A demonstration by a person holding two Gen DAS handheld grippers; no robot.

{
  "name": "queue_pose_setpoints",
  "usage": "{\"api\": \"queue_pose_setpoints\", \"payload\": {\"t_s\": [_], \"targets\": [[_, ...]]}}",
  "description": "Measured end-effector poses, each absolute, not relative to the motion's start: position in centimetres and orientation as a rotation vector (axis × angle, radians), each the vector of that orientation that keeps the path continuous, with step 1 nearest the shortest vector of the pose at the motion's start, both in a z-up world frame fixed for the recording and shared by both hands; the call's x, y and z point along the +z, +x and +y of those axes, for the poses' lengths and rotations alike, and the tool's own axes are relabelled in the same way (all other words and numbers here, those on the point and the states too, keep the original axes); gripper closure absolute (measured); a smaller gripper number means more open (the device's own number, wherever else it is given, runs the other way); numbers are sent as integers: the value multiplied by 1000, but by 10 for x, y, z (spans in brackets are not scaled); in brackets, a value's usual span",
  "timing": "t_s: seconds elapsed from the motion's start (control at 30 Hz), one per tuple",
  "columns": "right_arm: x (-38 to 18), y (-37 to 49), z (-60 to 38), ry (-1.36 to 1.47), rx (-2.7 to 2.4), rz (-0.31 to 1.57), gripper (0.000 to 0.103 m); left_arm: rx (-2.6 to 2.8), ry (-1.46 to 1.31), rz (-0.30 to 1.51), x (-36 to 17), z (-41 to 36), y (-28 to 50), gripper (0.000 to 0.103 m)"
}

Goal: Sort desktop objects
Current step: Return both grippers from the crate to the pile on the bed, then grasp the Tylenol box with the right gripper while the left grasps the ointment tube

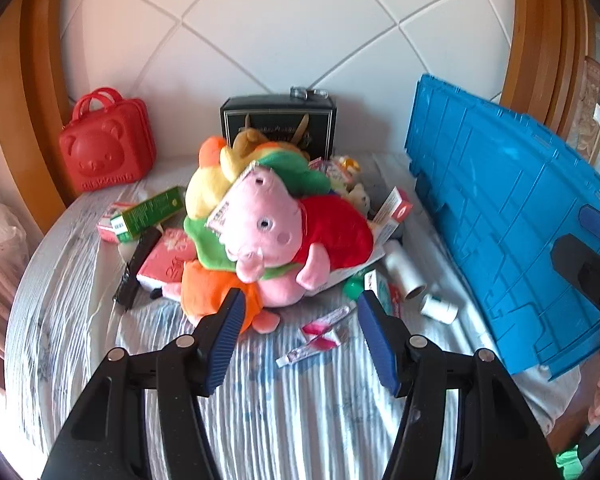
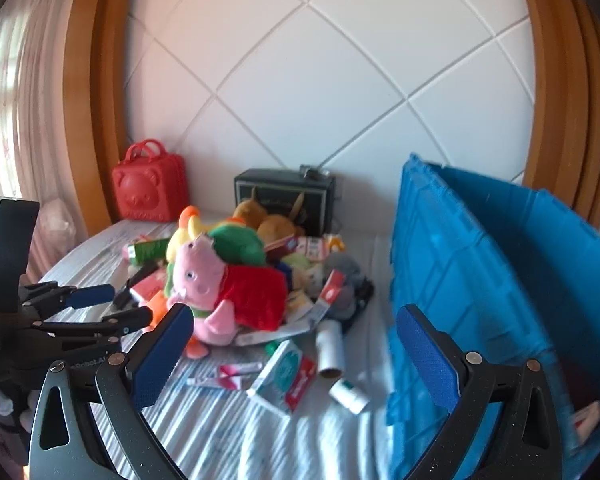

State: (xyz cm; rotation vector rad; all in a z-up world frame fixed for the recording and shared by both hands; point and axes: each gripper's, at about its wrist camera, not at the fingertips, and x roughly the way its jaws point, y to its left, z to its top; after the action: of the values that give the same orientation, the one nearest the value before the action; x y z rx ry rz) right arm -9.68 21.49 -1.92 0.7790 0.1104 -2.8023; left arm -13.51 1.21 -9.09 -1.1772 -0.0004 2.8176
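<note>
- Left gripper hangs wide and empty above the striped bedsheet.
- Right gripper gapes empty too.
- Pink pig plush tops the pile beside the blue crate.

Quilted white headboard, wooden frame, curtain

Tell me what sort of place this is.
Most likely a bedroom, with the things piled on a bed: a striped sheet lies under them, a padded white headboard in a wooden frame rises behind, and a curtain hangs at one side.
</note>
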Motion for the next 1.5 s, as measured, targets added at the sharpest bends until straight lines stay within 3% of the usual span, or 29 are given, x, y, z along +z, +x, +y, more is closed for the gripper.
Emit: {"api": "queue_pose_setpoints", "payload": {"t_s": [0.67,1.17,1.5], "targets": [[-175,-169,219,1492,-2583,-146,0,2466,-1678,115,-255,16,-186,46],[-215,-230,206,1652,-2448,-243,0,2361,-1701,231,-288,36,-223,46],[-253,-252,197,1809,-2367,-174,4,2347,-1677,240,-284,41,-225,46]]}}
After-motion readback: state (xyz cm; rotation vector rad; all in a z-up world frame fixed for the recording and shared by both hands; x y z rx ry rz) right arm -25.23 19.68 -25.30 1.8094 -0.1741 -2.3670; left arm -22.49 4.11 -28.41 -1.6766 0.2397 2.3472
